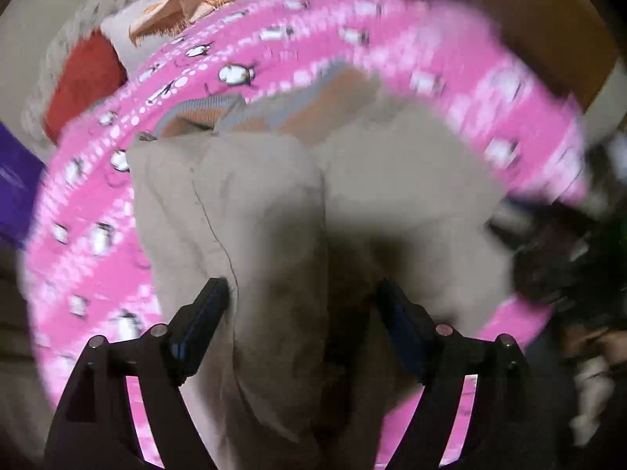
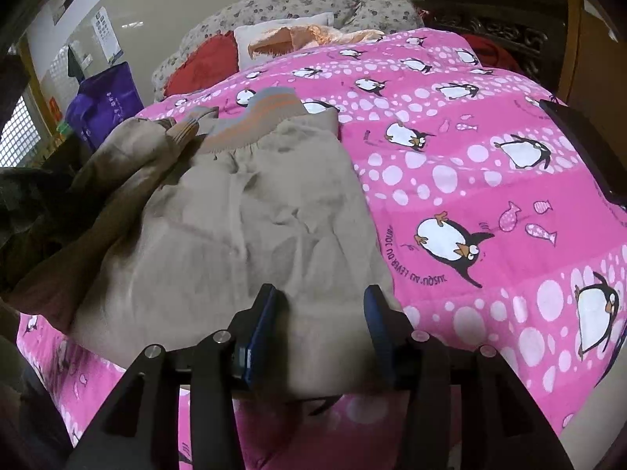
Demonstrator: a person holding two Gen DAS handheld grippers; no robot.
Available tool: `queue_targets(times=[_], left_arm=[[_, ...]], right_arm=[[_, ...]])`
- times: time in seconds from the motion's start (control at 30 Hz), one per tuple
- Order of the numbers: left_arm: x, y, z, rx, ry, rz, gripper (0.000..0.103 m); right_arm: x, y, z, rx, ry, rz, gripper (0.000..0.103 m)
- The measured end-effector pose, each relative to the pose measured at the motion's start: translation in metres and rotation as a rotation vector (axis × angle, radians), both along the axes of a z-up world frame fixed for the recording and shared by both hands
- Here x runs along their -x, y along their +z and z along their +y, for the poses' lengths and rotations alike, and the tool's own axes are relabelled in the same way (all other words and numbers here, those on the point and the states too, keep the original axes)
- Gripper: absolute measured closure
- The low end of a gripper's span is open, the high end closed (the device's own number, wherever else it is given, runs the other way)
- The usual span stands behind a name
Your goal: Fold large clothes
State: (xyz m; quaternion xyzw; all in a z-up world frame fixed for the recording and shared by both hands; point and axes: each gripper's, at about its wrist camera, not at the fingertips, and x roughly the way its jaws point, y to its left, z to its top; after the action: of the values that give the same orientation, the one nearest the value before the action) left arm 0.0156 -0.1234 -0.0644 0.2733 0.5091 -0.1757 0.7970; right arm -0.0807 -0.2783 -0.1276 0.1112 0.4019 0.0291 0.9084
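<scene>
A large beige jacket with grey-and-orange striped ribbing lies on a pink penguin-print bedspread. In the right wrist view my right gripper is open, its fingers standing either side of the jacket's near edge. In the blurred left wrist view the jacket fills the middle, and my left gripper is open with beige cloth lying between its fingers. The jacket's left sleeve hangs bunched toward the bed's left side.
Pillows at the head of the bed: red, white, and a peach cloth. A purple bag stands at the left wall. Dark wooden furniture stands at the far right. A dark object lies on the bed's right edge.
</scene>
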Motion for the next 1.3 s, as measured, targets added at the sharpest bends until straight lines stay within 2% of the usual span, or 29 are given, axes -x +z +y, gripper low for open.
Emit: queue_targets(times=[0.07, 0.13, 0.17, 0.23, 0.27, 0.3, 0.33, 0.37, 0.43, 0.5, 0.53, 0.57, 0.6, 0.67, 0.7, 0.73, 0.8, 0.87, 0.97, 1.1, 1.13, 1.2, 1.3], left_arm=[[0.006, -0.010, -0.006, -0.042, -0.015, -0.016, 0.023], [0.007, -0.004, 0.001, 0.042, 0.010, -0.010, 0.023], [0.002, 0.000, 0.010, 0.108, 0.044, 0.011, 0.023], [-0.007, -0.002, 0.013, 0.119, 0.051, 0.033, 0.023], [-0.007, -0.002, 0.010, 0.128, 0.044, 0.040, 0.029], [-0.013, -0.007, 0.010, 0.150, 0.049, 0.069, 0.055], [-0.022, -0.012, 0.015, 0.168, 0.076, 0.115, 0.068], [-0.030, -0.012, 0.023, 0.238, 0.105, 0.169, 0.072], [-0.029, 0.001, 0.035, 0.359, 0.130, 0.219, 0.069], [-0.030, 0.013, 0.048, 0.513, 0.134, 0.289, 0.038], [-0.029, 0.021, 0.060, 0.644, 0.132, 0.336, 0.034], [-0.029, 0.027, 0.071, 0.730, 0.137, 0.358, 0.029], [-0.028, 0.030, 0.076, 0.777, 0.142, 0.368, 0.028], [-0.029, 0.040, 0.100, 0.911, 0.155, 0.366, 0.028], [-0.030, 0.043, 0.108, 0.943, 0.162, 0.344, 0.028], [-0.030, 0.048, 0.125, 0.974, 0.189, 0.277, 0.028], [-0.032, 0.048, 0.144, 0.970, 0.240, 0.210, 0.026], [-0.036, 0.036, 0.163, 0.938, 0.324, 0.164, 0.026], [-0.038, 0.012, 0.181, 0.907, 0.418, 0.152, 0.026], [-0.033, -0.020, 0.207, 0.904, 0.591, 0.125, 0.026], [-0.030, -0.027, 0.215, 0.910, 0.634, 0.112, 0.026], [-0.023, -0.034, 0.222, 0.929, 0.661, 0.091, 0.026], [-0.014, -0.040, 0.220, 0.944, 0.661, 0.093, 0.026]], right_arm=[[0.000, 0.000, 0.001, 0.002, -0.005, -0.003, 0.056], [0.001, 0.004, 0.002, 0.013, -0.007, 0.000, 0.056], [0.002, 0.006, 0.002, 0.016, -0.004, -0.003, 0.056], [0.004, 0.008, 0.003, 0.015, 0.008, -0.014, 0.054], [0.004, 0.006, 0.003, 0.014, 0.012, -0.009, 0.054], [0.005, 0.005, 0.002, 0.006, 0.009, -0.012, 0.054], [0.005, 0.005, 0.001, -0.001, 0.005, -0.010, 0.053], [0.005, 0.006, 0.001, -0.006, 0.001, -0.005, 0.053], [0.010, 0.016, 0.000, -0.031, 0.001, -0.026, 0.052], [0.018, 0.034, -0.001, -0.114, 0.023, -0.096, 0.051], [0.020, 0.042, -0.001, -0.164, 0.041, -0.131, 0.050], [0.019, 0.051, 0.001, -0.210, 0.061, -0.163, 0.045], [0.015, 0.061, 0.006, -0.267, 0.099, -0.191, 0.042], [0.002, 0.068, 0.021, -0.362, 0.181, -0.209, 0.042], [-0.006, 0.068, 0.029, -0.404, 0.207, -0.203, 0.042], [-0.014, 0.067, 0.037, -0.453, 0.233, -0.193, 0.042], [-0.036, 0.056, 0.055, -0.556, 0.302, -0.161, 0.043], [-0.052, 0.041, 0.065, -0.578, 0.281, -0.112, 0.040], [-0.074, 0.012, 0.070, -0.622, 0.201, 0.004, 0.038], [-0.075, 0.003, 0.075, -0.846, 0.269, 0.021, 0.038], [-0.075, 0.004, 0.076, -0.864, 0.280, 0.010, 0.038], [-0.079, 0.009, 0.078, -0.861, 0.268, -0.024, 0.038], [-0.093, 0.006, 0.092, -0.831, 0.229, 0.030, 0.038]])
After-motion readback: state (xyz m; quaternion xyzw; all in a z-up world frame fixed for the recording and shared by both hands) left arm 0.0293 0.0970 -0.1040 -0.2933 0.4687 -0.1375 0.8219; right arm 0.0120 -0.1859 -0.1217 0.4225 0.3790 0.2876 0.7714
